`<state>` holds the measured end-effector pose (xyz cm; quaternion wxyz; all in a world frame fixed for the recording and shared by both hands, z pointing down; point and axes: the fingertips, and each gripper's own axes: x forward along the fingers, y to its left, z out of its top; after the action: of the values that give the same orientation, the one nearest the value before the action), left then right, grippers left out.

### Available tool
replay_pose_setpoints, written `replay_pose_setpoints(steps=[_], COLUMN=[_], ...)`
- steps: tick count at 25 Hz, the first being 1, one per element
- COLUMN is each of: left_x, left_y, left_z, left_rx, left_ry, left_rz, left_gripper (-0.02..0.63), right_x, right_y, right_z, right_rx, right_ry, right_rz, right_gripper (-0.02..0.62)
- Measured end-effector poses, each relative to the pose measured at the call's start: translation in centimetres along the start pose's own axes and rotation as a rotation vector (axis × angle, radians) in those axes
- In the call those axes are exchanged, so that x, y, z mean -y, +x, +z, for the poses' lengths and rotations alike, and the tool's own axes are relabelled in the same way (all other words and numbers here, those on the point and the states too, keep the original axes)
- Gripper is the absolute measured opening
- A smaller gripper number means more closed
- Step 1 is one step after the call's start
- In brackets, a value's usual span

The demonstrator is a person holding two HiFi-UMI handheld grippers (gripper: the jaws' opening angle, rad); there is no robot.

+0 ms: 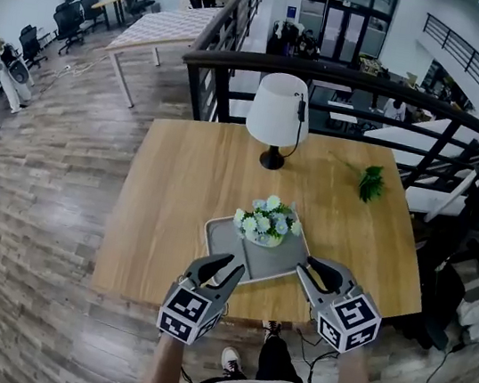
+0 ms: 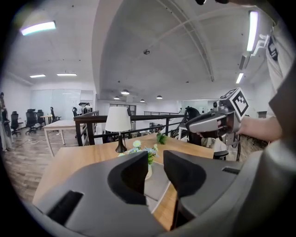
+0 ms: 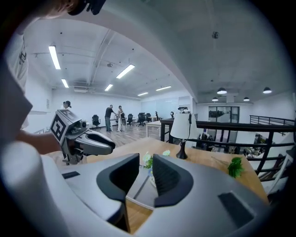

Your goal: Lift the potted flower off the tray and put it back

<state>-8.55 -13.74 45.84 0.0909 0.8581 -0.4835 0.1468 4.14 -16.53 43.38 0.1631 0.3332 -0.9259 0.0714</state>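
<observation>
The potted flower (image 1: 266,222), pale blossoms in a small white pot, stands on the far part of the grey tray (image 1: 275,266) on the wooden table. My left gripper (image 1: 225,271) hovers over the tray's near left corner, clear of the flower. My right gripper (image 1: 314,270) hovers at the tray's near right corner. In the left gripper view the jaws (image 2: 156,169) stand a little apart with nothing between them; the flower (image 2: 141,148) shows beyond. In the right gripper view the jaws (image 3: 145,178) also show a narrow empty gap, with the flower (image 3: 148,160) ahead.
A white-shaded lamp (image 1: 279,111) stands at the table's far middle, and a green sprig (image 1: 372,182) lies at the far right. A black railing (image 1: 347,81) runs behind the table (image 1: 173,212). People stand far off in the right gripper view.
</observation>
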Motion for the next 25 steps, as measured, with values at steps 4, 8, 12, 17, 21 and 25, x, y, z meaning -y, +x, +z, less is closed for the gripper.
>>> replay_pose_setpoints(steps=[4,8,12,17,21,25], left_x=[1.0,1.4,2.0,1.9,2.5,3.3], left_y=[-1.9,-3.7,-5.1,-6.3,-7.0,-7.3], left_z=[1.8,4.2,5.7,6.7,7.6,8.1], left_rx=[0.054,0.113,0.153,0.164,0.186,0.199], left_ry=[0.008,0.019,0.044,0.069,0.086,0.097], left_rz=[0.005,0.031,0.057,0.101,0.098,0.092], left_gripper=[0.108,0.057,0.034,0.023,0.021,0.021], right_x=[-1.5,-2.5,-3.4,-4.7,-5.2,-5.2], right_y=[-2.1,-3.4,-4.5,-4.9,-5.7,-6.4], right_z=[1.4,3.2,4.4,5.5,6.4,6.8], right_rx=[0.046,0.089,0.128,0.131,0.14,0.15], right_ry=[0.009,0.031,0.041,-0.022,-0.044,-0.053], right_rz=[-0.029,-0.048,-0.049,-0.03,-0.025,-0.034], right_gripper=[0.073,0.034,0.014,0.012,0.011,0.011])
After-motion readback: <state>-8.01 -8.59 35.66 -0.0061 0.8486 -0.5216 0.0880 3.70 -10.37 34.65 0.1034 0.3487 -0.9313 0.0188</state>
